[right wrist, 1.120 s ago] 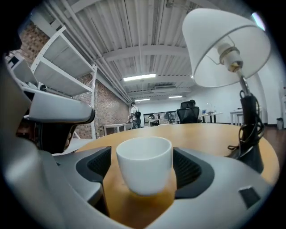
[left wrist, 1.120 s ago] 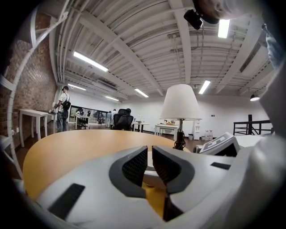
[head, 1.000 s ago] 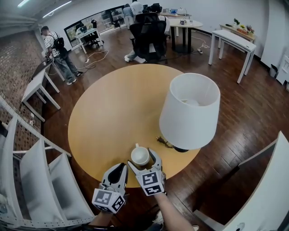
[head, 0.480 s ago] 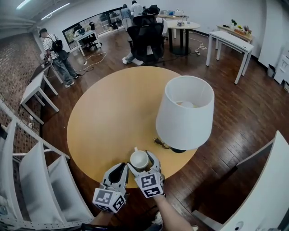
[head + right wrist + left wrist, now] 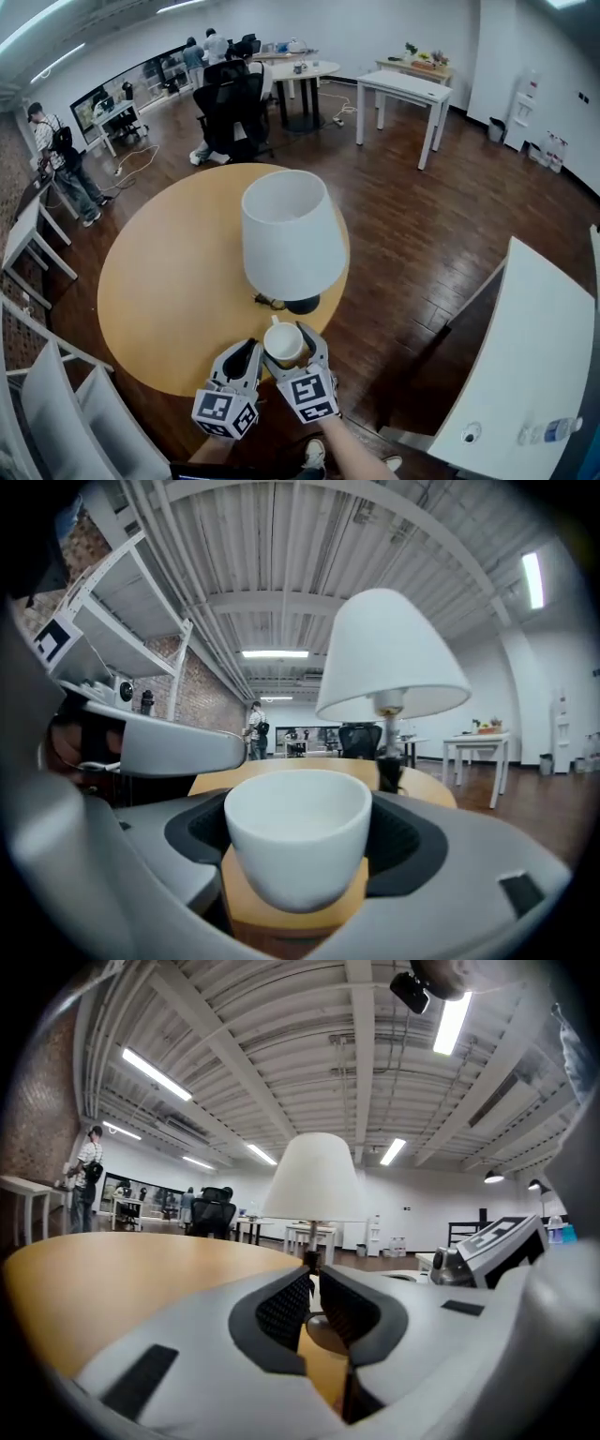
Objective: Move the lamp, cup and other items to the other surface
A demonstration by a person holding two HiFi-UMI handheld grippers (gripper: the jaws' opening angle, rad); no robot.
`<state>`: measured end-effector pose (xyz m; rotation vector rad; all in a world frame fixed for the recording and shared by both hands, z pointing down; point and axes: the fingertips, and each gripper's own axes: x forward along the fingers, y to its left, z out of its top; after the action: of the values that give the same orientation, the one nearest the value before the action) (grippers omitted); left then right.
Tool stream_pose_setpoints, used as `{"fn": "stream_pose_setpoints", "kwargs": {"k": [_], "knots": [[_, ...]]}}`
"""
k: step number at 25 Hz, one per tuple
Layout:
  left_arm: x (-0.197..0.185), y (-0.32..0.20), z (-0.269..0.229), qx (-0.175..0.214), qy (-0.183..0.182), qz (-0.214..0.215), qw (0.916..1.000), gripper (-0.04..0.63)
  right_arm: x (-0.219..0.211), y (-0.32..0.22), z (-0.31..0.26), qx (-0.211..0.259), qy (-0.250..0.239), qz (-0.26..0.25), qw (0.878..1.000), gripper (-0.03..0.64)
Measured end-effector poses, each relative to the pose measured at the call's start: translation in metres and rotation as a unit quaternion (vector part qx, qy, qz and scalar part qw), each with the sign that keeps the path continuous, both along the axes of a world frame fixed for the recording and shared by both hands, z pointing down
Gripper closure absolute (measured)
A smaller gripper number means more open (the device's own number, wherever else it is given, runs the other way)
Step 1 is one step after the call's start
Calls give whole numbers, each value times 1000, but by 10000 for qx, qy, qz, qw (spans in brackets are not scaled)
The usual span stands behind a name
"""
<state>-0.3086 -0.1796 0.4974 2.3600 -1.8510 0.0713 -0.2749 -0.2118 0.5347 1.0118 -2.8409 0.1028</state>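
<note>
The right gripper (image 5: pixel 291 339) is clasping the white cup (image 5: pixel 298 832), its jaws spread wide with both pads pressing the cup's sides. Whether the cup is resting on the round table (image 5: pixel 159 281) or lifted clear is hard to tell. The left gripper (image 5: pixel 246 352) is sitting just beside it, jaws nearly together on nothing. The lamp (image 5: pixel 286 234) is standing just beyond the cup, its shade hiding most of its base. The cup is hovering at the table's near edge; the white surface (image 5: pixel 525 375) is lying well off to the right.

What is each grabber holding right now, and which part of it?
The right gripper holds the white cup, its fingers pressed against the cup's round sides. The left gripper holds nothing.
</note>
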Motion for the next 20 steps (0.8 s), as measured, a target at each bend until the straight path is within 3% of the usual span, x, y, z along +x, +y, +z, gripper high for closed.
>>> {"fn": "stream_pose_setpoints", "kwargs": {"k": [4,9,14,20], "knots": [[86,-18,-9,102,115,879,9960,552,95,-11,-13,54,24,902,9959,224],[221,-16,-34,106,179,2117,9771,552,233,1,-43,134,101,2052,9786,224],[357,9,-32,103,250,3356,9416,583,369,39,-48,217,262,3157,9482,224],[483,55,-26,94,380,4420,8962,583,502,104,-39,124,330,4350,8997,224]]}}
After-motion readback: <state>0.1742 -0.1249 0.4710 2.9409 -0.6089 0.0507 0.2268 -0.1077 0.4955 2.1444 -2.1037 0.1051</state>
